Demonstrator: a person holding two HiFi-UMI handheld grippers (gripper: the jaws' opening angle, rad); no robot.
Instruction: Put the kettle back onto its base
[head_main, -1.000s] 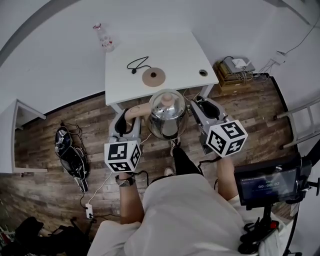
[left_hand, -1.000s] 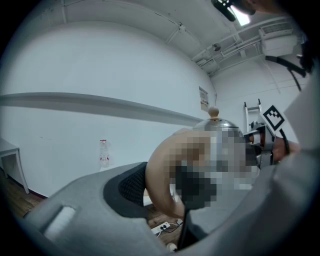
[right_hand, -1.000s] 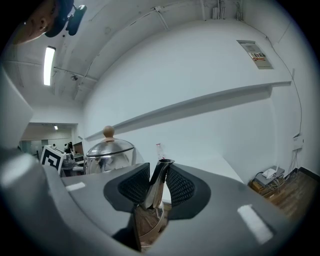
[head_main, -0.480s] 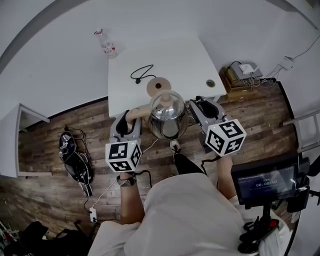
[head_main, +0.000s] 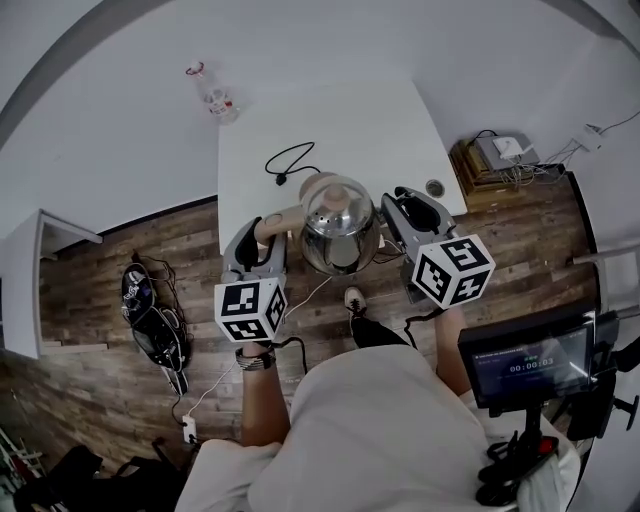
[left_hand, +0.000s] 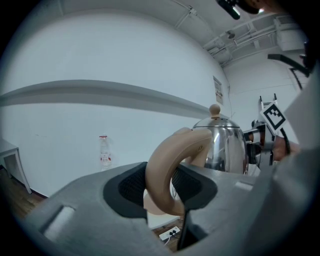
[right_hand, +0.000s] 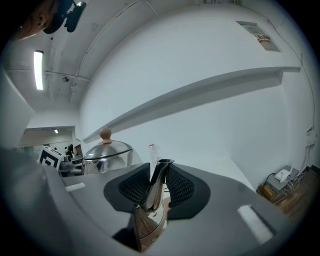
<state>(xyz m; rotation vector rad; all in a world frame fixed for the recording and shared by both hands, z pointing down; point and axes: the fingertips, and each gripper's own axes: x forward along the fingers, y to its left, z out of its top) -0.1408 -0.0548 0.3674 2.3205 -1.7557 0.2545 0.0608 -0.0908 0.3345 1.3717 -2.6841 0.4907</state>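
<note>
The kettle (head_main: 340, 228) hangs over the near edge of the white table (head_main: 385, 125), carried between two grips: the left gripper (left_hand: 166, 186) is clamped on its curved tan handle (left_hand: 161, 160), and the right gripper (right_hand: 156, 186) pinches the thin polished spout (right_hand: 160, 172). Its round base (head_main: 313, 183) is just beyond, mostly hidden behind the steel body. I judge the main risks to be the slick spout slipping if the hands drift unevenly, and an off-centre landing that leaves the kettle tilted on the base's rim.

A white table (head_main: 350, 115) stands near a white wall (head_main: 110, 130) on wood-plank floor (head_main: 90, 390).
</note>
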